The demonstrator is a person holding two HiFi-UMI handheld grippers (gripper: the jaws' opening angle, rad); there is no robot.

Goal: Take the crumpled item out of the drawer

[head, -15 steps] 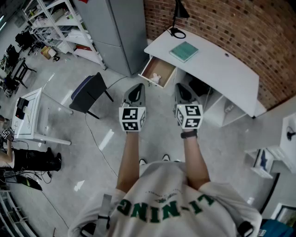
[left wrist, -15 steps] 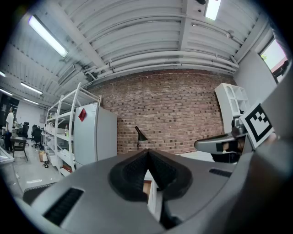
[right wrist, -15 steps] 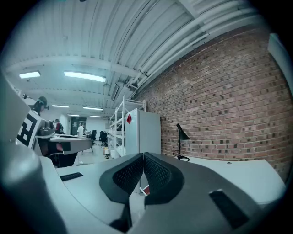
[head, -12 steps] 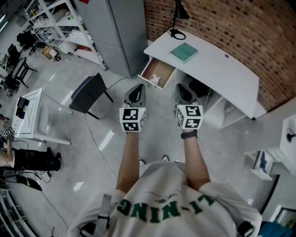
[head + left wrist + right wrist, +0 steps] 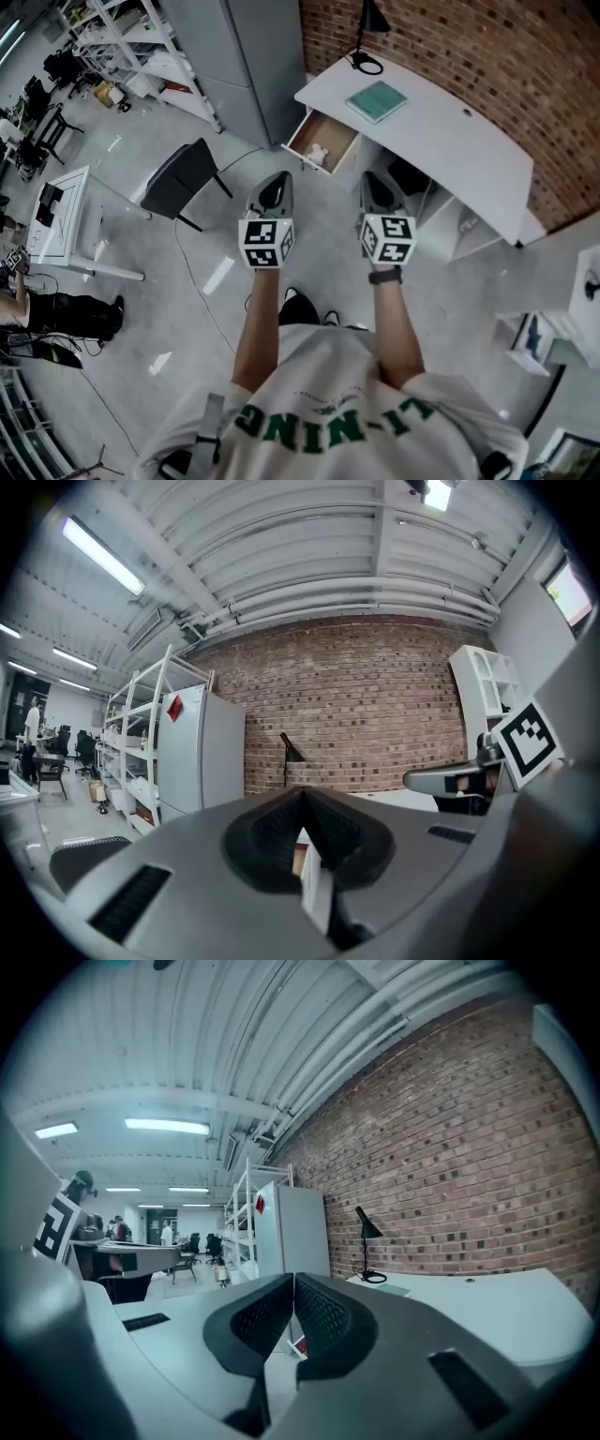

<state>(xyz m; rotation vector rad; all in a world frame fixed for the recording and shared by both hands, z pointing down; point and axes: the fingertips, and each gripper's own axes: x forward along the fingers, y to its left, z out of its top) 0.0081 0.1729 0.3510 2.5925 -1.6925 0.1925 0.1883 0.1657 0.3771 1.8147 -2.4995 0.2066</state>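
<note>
We stand well apart from the desk [image 5: 441,127], with both grippers held out roughly level ahead of us; the left gripper [image 5: 277,180] has its jaws pressed together on nothing, and the right gripper [image 5: 371,180] is likewise closed and empty. The crumpled item [image 5: 316,153] lies inside the open drawer [image 5: 298,139], near its pulled-out front. If we arrive with the jaws closed, we judge they will shove the light item deeper instead of taking it. If we come in too low or off line, a jaw may knock the drawer's front wall and push it inward. A weak pinch may let the item slip on the lift; the chair [image 5: 178,178] to our left narrows the approach.
</note>
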